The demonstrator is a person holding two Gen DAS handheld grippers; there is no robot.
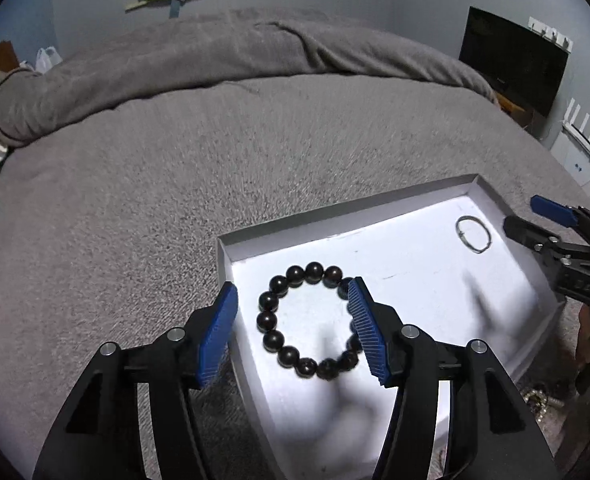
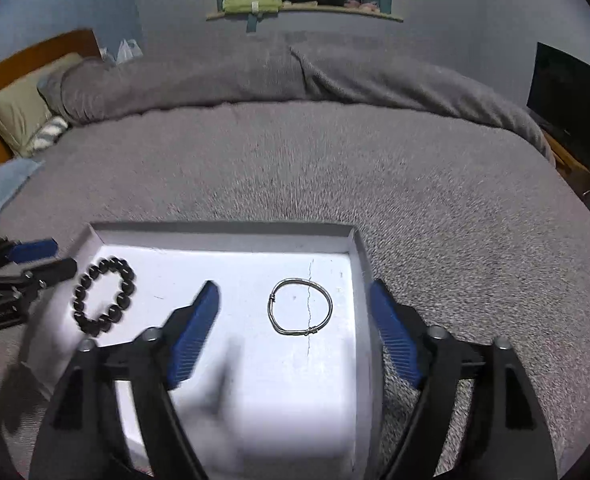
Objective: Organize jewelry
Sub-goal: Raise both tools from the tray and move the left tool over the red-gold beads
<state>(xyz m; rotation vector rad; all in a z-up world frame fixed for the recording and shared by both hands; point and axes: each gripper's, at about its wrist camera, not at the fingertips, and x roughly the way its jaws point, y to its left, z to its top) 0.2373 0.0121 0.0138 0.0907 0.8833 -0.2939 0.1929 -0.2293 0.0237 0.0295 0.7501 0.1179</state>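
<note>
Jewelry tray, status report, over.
Left gripper open over bead bracelet. Right gripper open above silver bangle. Both lie in white tray. Nothing obstructing.

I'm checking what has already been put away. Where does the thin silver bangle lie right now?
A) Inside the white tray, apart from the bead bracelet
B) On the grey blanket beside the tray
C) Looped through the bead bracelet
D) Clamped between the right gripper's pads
A: the silver bangle lies flat on the floor of the white tray, well clear of the dark bead bracelet, with the right gripper open above it.

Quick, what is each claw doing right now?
Left gripper: open, above the bead bracelet, holding nothing.
Right gripper: open, above the bangle, holding nothing.
</note>
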